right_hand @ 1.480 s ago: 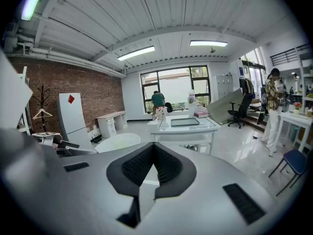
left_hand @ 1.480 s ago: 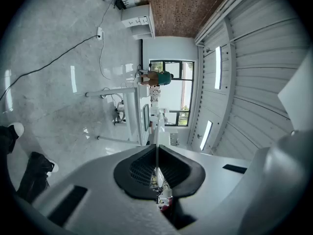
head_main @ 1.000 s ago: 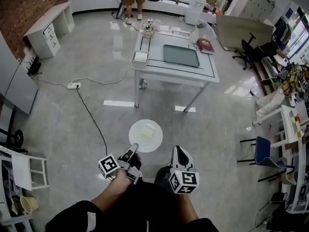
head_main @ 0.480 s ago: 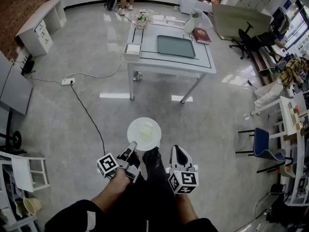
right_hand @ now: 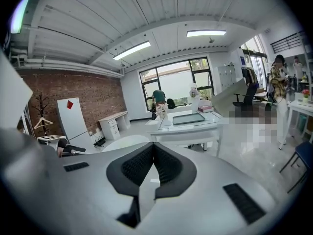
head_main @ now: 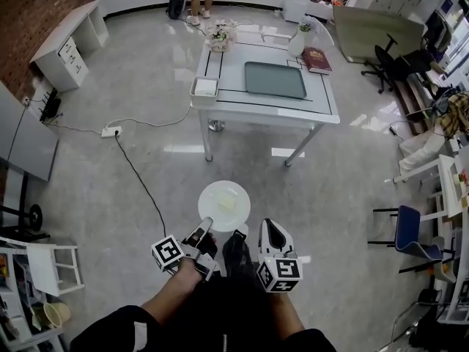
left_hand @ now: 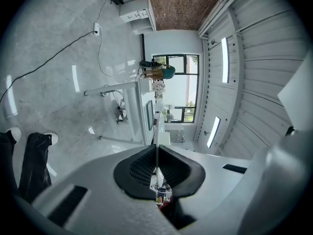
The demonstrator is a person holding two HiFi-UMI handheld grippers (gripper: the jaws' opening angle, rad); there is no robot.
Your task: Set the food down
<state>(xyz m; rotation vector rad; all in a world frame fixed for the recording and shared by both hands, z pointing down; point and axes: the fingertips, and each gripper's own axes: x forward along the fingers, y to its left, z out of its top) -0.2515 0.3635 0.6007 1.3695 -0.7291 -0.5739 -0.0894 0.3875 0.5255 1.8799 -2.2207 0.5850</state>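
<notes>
Left gripper [head_main: 206, 224] jaws pinched on near rim of white plate [head_main: 209, 195], held over floor. Pale food slab [head_main: 226, 204] at plate centre. Right gripper [head_main: 271, 227] jaws together, empty.

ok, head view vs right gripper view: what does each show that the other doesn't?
Head view only: the food lying on the white plate, the left gripper shut on that plate's rim, and the power strip on the floor.
Right gripper view only: the ceiling lights, a coat rack, and a close look at the right gripper, jaws together with nothing between them.
Both: the table with its grey tray, and the brick wall.
</notes>
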